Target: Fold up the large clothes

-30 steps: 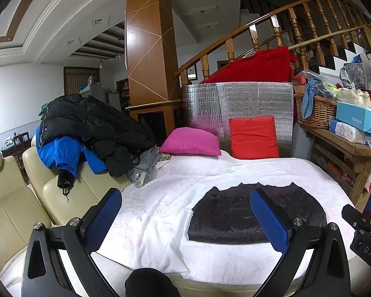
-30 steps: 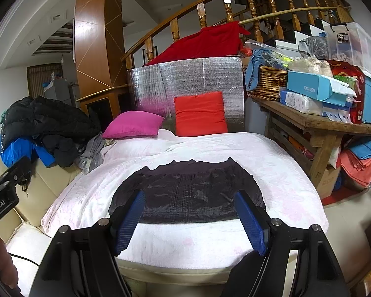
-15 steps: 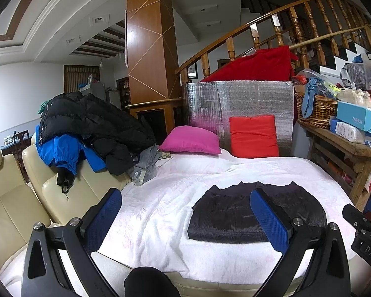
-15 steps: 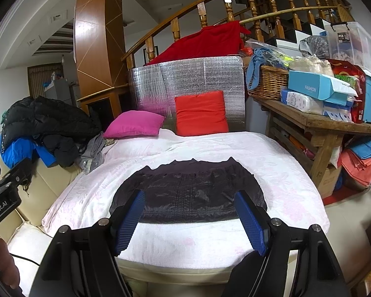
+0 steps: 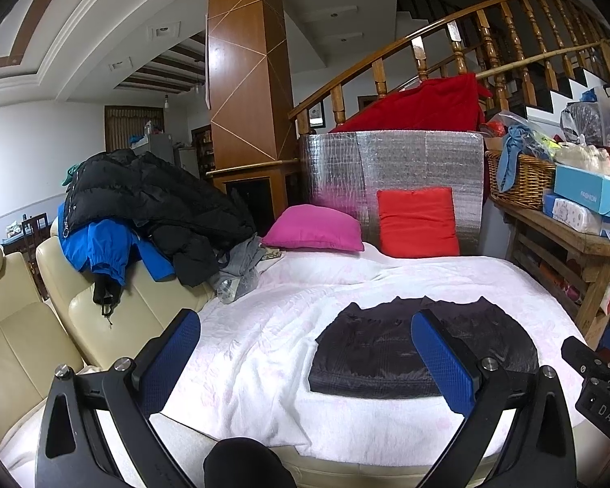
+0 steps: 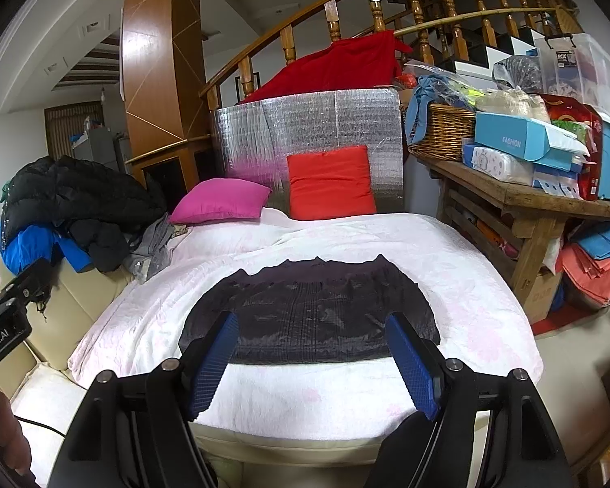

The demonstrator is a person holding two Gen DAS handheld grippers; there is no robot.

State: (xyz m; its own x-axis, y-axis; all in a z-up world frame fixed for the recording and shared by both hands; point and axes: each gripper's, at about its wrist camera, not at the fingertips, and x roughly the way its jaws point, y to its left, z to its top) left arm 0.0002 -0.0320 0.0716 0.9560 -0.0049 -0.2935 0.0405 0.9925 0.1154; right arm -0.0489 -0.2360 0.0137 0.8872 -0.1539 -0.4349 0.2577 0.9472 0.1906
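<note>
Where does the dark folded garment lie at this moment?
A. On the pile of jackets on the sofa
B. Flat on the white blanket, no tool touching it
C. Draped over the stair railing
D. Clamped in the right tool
B: the dark folded garment lies flat on the white blanket, with the right tool open and short of it.

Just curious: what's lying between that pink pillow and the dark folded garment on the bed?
Only bare white blanket; nothing lies between the pink pillow and the dark garment. The right wrist view shows it best.

My right gripper (image 6: 311, 362) hangs open above the bed's (image 6: 467, 276) near edge, nothing between its jaws; the folded black garment (image 6: 309, 313) lies flat just beyond.
</note>
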